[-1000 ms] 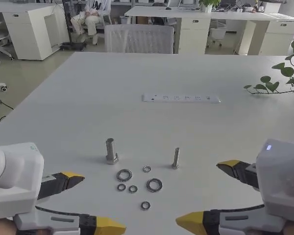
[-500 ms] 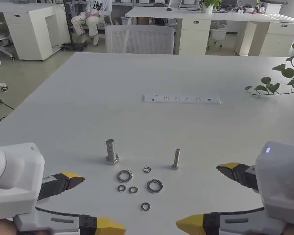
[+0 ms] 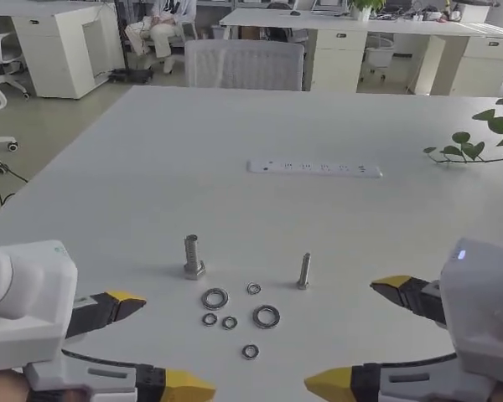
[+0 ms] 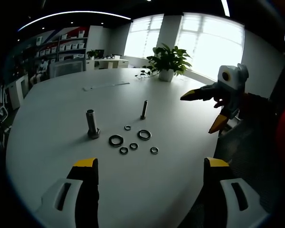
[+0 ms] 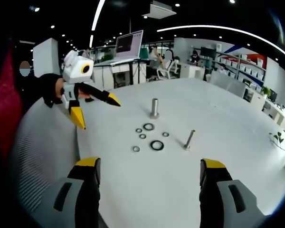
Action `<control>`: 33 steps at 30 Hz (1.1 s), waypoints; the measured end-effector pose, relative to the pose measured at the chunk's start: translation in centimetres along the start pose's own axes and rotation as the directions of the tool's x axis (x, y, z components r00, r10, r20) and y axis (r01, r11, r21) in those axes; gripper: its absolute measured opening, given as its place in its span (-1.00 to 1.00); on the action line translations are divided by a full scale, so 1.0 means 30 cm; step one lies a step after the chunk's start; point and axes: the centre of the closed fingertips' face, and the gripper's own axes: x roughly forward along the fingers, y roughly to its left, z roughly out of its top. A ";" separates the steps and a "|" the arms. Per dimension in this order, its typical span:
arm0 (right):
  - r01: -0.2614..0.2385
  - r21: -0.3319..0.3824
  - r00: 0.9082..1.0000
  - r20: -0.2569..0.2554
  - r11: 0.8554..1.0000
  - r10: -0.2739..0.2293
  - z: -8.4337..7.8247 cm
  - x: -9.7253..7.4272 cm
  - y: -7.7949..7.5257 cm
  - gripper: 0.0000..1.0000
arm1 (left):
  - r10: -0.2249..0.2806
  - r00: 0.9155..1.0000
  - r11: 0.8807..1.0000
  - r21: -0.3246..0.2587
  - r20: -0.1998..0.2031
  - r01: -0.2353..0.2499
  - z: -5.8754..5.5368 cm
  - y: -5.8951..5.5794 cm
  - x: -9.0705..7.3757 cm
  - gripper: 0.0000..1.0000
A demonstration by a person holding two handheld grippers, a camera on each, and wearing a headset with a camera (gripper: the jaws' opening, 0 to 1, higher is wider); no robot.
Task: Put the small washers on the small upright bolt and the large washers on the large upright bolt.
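Six washers lie flat on the table, just near of the large bolt at left and the small bolt at right. Thin and stiff, probably light and slick, they likely need pinching across the rim. The left gripper and right gripper hover nearer, jaws spread, empty.

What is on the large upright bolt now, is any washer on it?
No washer: the large bolt stands with its threaded shaft bare. All six washers lie flat on the table nearby. The bolt's underside, against the table, is covered.
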 end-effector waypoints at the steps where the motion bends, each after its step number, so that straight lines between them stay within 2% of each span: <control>1: -0.003 -0.009 1.000 -0.011 1.000 0.003 0.001 0.001 0.001 0.69 | 0.000 1.000 1.000 -0.001 0.000 0.000 0.000 0.000 -0.001 0.83; 4: -0.028 -0.027 0.999 -0.031 0.999 0.028 0.002 0.009 0.007 0.58 | 0.000 1.000 1.000 0.000 -0.001 0.000 -0.001 0.000 -0.001 0.83; 11: -0.065 -0.084 0.996 -0.059 0.994 0.060 0.036 0.041 0.000 0.49 | 0.005 1.000 1.000 0.000 0.003 -0.005 0.002 0.005 -0.003 0.83; 19: -0.127 -0.173 0.987 -0.121 0.977 0.107 0.064 0.092 -0.003 0.26 | 0.012 1.000 1.000 0.002 0.005 -0.012 0.005 0.009 -0.005 0.82; 28: -0.196 -0.258 0.965 -0.220 0.946 0.140 0.076 0.156 -0.032 0.14 | 0.019 1.000 1.000 0.003 0.002 -0.019 0.008 0.016 -0.003 0.81; 30: -0.205 -0.262 0.962 -0.231 0.943 0.145 0.079 0.168 -0.039 0.12 | 0.021 1.000 1.000 0.005 0.002 -0.021 0.009 0.018 -0.003 0.80; 33: -0.232 -0.283 0.950 -0.272 0.931 0.154 0.075 0.187 -0.048 0.10 | 0.021 1.000 1.000 0.006 0.001 -0.021 0.010 0.020 -0.003 0.80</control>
